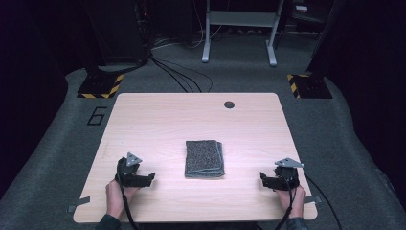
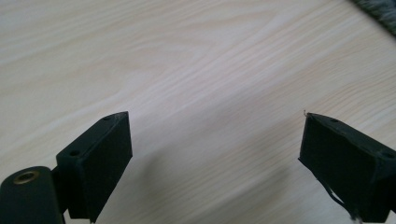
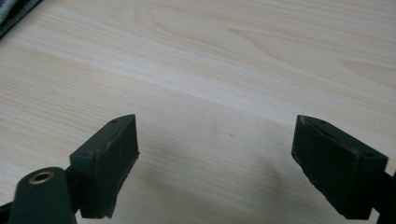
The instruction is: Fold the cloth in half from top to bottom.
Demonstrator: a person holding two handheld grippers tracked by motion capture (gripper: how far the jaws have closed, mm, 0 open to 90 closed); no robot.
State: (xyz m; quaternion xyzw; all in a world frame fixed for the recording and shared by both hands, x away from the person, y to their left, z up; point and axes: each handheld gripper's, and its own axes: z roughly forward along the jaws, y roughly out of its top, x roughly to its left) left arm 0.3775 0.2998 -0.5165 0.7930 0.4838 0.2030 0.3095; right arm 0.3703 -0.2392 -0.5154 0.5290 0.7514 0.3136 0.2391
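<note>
A folded grey towel [image 1: 205, 158] lies flat in the middle of the light wooden table [image 1: 191, 120]. My left gripper [image 1: 149, 179] sits low over the table's front left, well to the left of the towel, its jaws pointing right toward it and standing open with nothing between them [image 2: 215, 140]. A corner of the towel [image 2: 380, 9] peeks in at the top right of the left gripper view. My right gripper [image 1: 263, 179] is at the front right, jaws pointing left toward the towel, open and empty [image 3: 215, 140]. The towel's edge [image 3: 14, 11] shows at the top left there.
A dark round hole [image 1: 229, 104] sits near the table's far edge. Beyond the table lie grey carpet, black cables [image 1: 182, 76], a metal frame's legs [image 1: 239, 28] and two stands with yellow-black striped bases [image 1: 100, 85].
</note>
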